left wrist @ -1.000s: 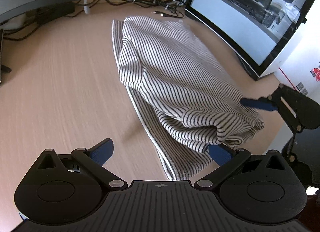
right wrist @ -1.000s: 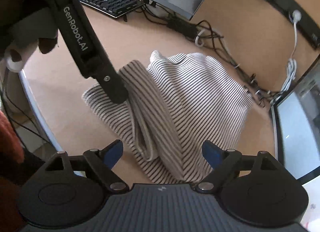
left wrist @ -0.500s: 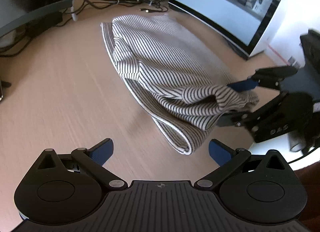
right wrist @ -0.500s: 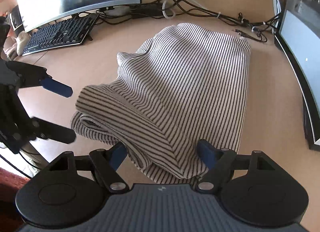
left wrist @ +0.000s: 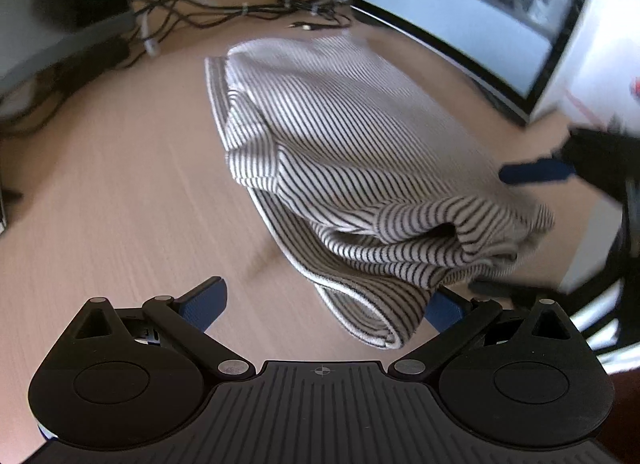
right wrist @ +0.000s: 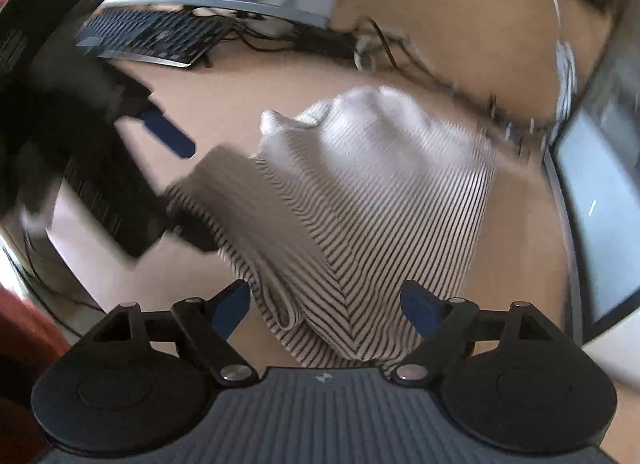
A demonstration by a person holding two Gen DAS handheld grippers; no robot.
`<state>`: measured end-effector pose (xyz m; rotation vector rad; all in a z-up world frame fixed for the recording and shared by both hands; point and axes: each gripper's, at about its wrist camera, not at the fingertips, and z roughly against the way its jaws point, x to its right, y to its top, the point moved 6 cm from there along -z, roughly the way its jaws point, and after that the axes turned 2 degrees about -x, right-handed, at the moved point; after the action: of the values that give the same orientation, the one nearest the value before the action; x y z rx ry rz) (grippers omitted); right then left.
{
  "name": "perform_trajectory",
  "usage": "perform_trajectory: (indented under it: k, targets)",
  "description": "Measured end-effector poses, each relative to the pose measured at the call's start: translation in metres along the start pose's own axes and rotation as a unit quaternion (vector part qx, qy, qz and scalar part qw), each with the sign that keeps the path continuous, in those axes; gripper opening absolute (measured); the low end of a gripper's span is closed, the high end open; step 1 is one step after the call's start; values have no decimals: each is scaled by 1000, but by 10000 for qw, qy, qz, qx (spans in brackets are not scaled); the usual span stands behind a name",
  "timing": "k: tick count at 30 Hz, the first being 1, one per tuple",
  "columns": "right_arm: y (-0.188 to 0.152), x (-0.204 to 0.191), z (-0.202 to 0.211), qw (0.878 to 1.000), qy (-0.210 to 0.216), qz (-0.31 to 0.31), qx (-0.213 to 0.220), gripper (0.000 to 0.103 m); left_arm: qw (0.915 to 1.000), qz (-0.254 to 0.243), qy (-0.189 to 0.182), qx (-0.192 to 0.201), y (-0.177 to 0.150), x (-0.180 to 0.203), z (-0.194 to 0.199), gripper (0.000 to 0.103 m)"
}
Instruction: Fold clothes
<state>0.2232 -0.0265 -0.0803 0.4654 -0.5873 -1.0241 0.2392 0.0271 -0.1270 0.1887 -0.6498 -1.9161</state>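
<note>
Shirt (left wrist: 360, 167) is seen bunched on desk (left wrist: 120, 203), its near fold between the wide-open, empty jaws of left gripper (left wrist: 324, 304) and right gripper (right wrist: 328, 304)

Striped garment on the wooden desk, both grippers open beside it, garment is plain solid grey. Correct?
Not quite. The garment is not plain grey: the left wrist view shows white fabric with thin dark stripes. The rest holds: it lies on the wooden desk, and the left gripper and right gripper are both open.
</note>
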Motion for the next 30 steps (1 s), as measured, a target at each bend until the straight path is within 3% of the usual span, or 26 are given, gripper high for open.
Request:
perform_trajectory:
  k: [6,12,13,16,19,21,25,27,29,30]
  targets:
    - [-10,-21,-7,9944,-543,888,170,84,9942,950,-500,-96,8,-12,-2,103]
    - [1,-18,-24,9820,-1295,1344,277,84,9903,1150,-783,-23,8,-14,8,103]
    - [3,-19,-25,9800,-1288,1492,281,77,9898,1149,-839,16,8,-15,12,103]
    - [1,-27,-24,9703,-1136,2128,182,35,9882,1146,-1009,134,6,-17,24,103]
    - [-4,-25,-19,9631,-1075,2467,27,31,9836,1282,-1190,450,9,-31,44,103]
    - [-4,-17,-12,9656,-1004,2397,-130,29,9821,1424,-1051,648,19,-47,50,103]
    - [0,-13,14,9727,-530,2214,-446,28,9873,1150,-750,797,51,-58,32,103]
    - [3,-15,37,9729,-183,2223,-602,28,9894,884,-869,753,64,-47,13,100]
    - [3,-19,57,9678,0,2392,-789,28,9904,630,-1028,681,75,-35,-6,76]
    - [3,-21,67,9648,91,2476,-882,28,9904,511,-1125,627,79,-29,-16,71]
